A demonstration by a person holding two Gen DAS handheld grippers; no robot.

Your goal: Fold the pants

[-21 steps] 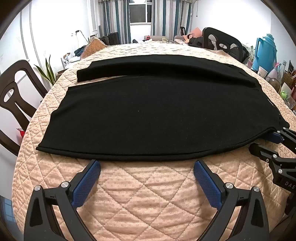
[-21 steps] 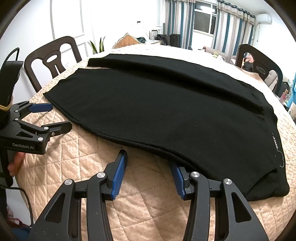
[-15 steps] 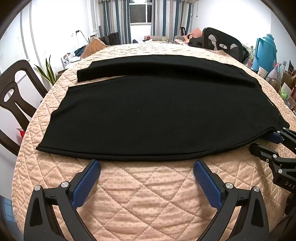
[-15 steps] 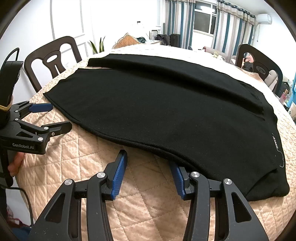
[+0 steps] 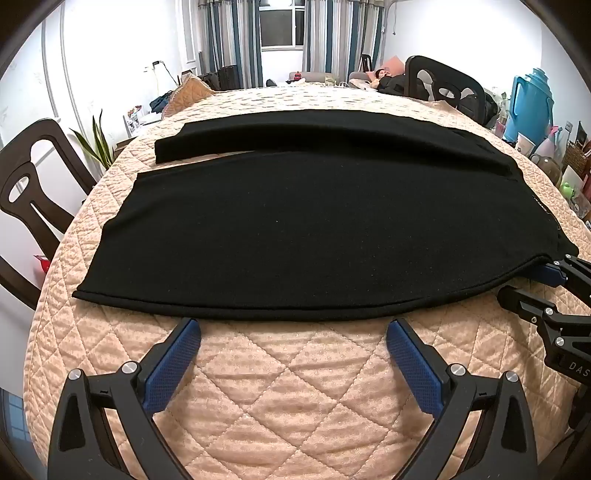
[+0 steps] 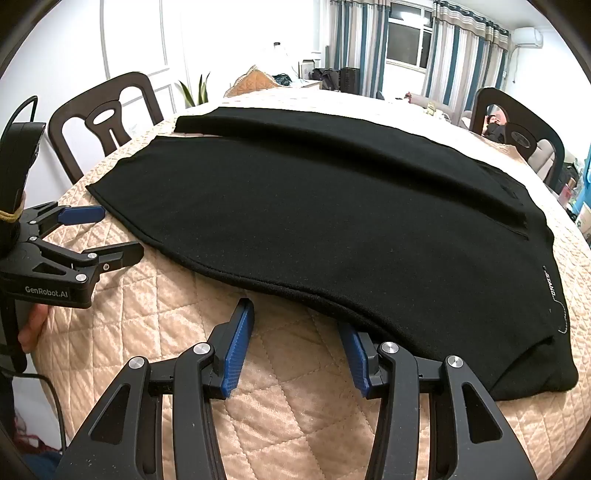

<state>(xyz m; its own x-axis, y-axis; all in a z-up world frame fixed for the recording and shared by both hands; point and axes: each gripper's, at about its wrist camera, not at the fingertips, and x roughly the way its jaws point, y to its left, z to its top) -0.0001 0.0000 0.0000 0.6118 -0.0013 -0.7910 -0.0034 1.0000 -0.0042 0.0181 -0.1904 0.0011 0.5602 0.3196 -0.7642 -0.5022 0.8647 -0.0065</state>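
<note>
pants (image 5: 314,229) flat on quilted table (image 5: 295,387), left tool (image 5: 293,326) and right tool (image 6: 295,314) both agape, empty.

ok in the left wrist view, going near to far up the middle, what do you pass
left gripper with its jaws open → bare quilted table cover → near leg of the black pants → far leg → more cover → window with striped curtains

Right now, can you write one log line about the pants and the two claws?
pants: flat on quilted table cover | left claw: open, at near edge | right claw: open, one finger under near edge
</note>
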